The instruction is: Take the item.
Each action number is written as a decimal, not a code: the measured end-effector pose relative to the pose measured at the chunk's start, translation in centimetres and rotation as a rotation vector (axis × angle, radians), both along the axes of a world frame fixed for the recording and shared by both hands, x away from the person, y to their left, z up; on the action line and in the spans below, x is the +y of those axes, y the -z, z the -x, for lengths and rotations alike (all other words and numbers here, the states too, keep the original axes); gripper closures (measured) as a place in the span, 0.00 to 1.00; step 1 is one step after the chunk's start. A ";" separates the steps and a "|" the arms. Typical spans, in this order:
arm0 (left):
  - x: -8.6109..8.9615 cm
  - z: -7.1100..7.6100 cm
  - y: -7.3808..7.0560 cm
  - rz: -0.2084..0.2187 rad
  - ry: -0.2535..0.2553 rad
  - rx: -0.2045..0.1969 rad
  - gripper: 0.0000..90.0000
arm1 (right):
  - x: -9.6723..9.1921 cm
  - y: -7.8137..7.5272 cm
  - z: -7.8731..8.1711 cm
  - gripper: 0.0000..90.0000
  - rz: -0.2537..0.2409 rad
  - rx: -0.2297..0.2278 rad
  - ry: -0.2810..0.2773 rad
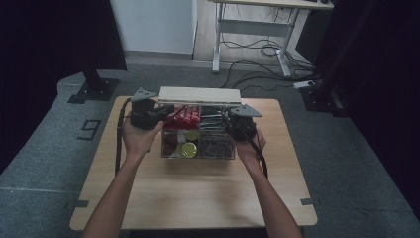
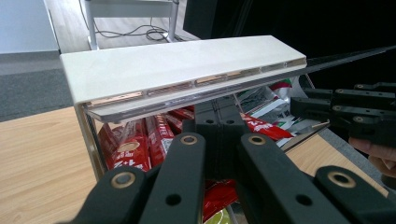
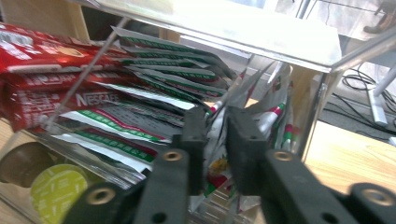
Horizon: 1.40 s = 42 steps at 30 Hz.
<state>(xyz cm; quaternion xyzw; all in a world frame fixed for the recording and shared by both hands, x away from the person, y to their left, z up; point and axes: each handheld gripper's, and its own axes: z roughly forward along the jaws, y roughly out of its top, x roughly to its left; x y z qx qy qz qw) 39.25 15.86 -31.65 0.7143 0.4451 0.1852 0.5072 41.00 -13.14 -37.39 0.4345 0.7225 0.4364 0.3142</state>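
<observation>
Here, a white-and-green sachet [image 3: 215,140] stands in the right compartment of the clear acrylic box [image 1: 198,151] mid-table, pinched between the right gripper [image 3: 216,135]; the left gripper [image 2: 219,126], jaws together, rests at the box's left rim by glossy red packets [image 2: 140,144]; pale wood-grain table [image 1: 198,198], grey carpet [image 1: 44,148], trailing cables behind.

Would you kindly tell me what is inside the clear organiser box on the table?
The clear organiser box holds red sachets, green-and-white sachets and a green-lidded capsule. The right tongs pinch one upright sachet. Lower layers are covered.
</observation>
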 end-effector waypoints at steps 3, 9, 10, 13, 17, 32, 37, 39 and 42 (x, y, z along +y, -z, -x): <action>0.0 0.0 0.0 -0.002 -0.001 -0.001 1.00 | -0.2 0.0 -0.1 0.97 -0.002 0.007 0.008; 0.0 0.0 0.0 0.002 -0.001 -0.002 1.00 | -1.0 -0.1 0.3 0.99 -0.068 0.002 -0.007; 0.0 0.0 0.0 0.003 -0.001 -0.002 1.00 | -1.1 -0.1 0.3 0.99 -0.075 0.002 -0.008; 0.0 0.0 0.0 0.004 -0.002 -0.003 1.00 | -1.8 -0.2 0.6 0.99 -0.111 0.004 -0.024; 0.0 0.0 0.0 0.006 -0.004 -0.005 1.00 | -2.7 -0.1 1.2 0.99 -0.156 -0.005 -0.039; -0.1 0.0 -0.1 0.010 -0.008 -0.009 1.00 | -4.6 -0.2 3.6 0.99 -0.264 -0.070 -0.065; 0.0 0.0 -0.1 0.013 -0.009 -0.009 1.00 | -4.9 -0.2 3.9 0.99 -0.284 -0.083 -0.069; 0.0 0.0 -0.1 0.013 -0.009 -0.010 1.00 | -5.1 -0.2 4.1 0.99 -0.294 -0.087 -0.070; 0.1 0.0 -0.2 0.013 -0.012 -0.012 1.00 | -5.4 -0.2 4.4 0.99 -0.305 -0.096 -0.072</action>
